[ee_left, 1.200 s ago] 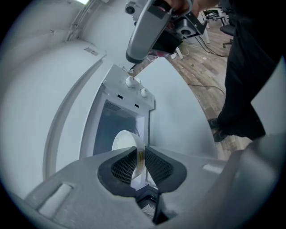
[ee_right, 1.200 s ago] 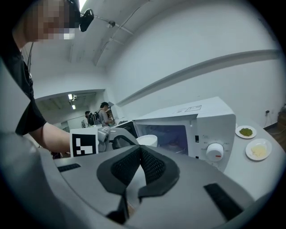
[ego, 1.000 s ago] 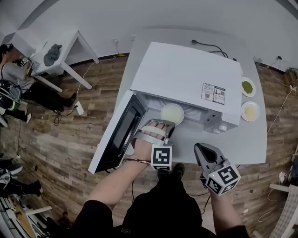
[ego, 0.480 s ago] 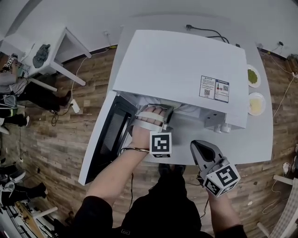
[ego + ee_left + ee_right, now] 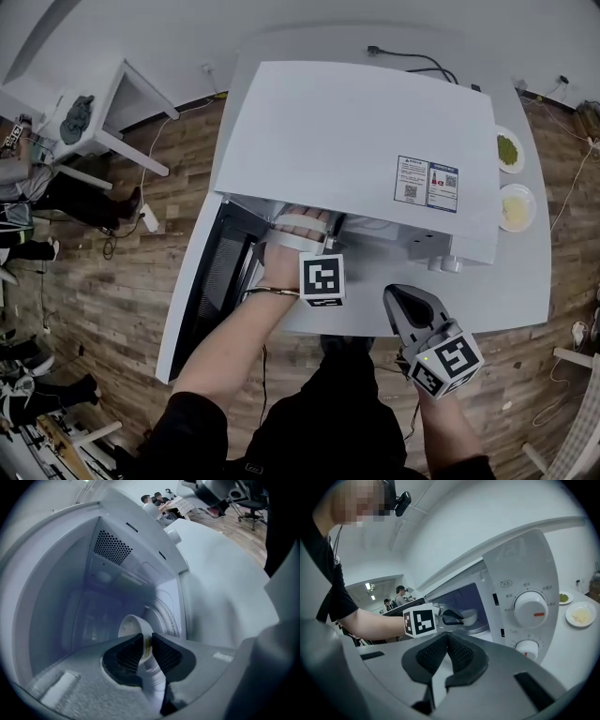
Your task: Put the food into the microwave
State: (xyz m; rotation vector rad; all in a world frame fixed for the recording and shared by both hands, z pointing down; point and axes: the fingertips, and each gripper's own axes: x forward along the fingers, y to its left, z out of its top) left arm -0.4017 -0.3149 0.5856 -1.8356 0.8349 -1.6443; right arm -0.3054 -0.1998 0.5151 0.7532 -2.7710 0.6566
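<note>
A white bowl (image 5: 133, 626) of food hangs just above the turntable (image 5: 167, 614) inside the white microwave (image 5: 356, 141). My left gripper (image 5: 146, 645) is shut on the bowl's near rim and holds it nearly edge-on to its camera. In the right gripper view the same bowl (image 5: 470, 616) shows inside the cavity, past the left gripper's marker cube (image 5: 419, 619). From the head view the bowl is hidden under the microwave's top. My right gripper (image 5: 410, 307) is shut and empty, in front of the control panel (image 5: 525, 606).
The microwave door (image 5: 202, 291) swings open to the left, beside my left forearm. Two small plates stand on the table at the right, one with green food (image 5: 507, 150) and one with yellow food (image 5: 515, 208). A power cord (image 5: 412, 58) lies behind the microwave.
My left hand has pushed the bowl deeper into the cavity; the bowl, visible at the opening a second ago, is now hidden under the microwave's top. The right gripper has sunk slightly.
</note>
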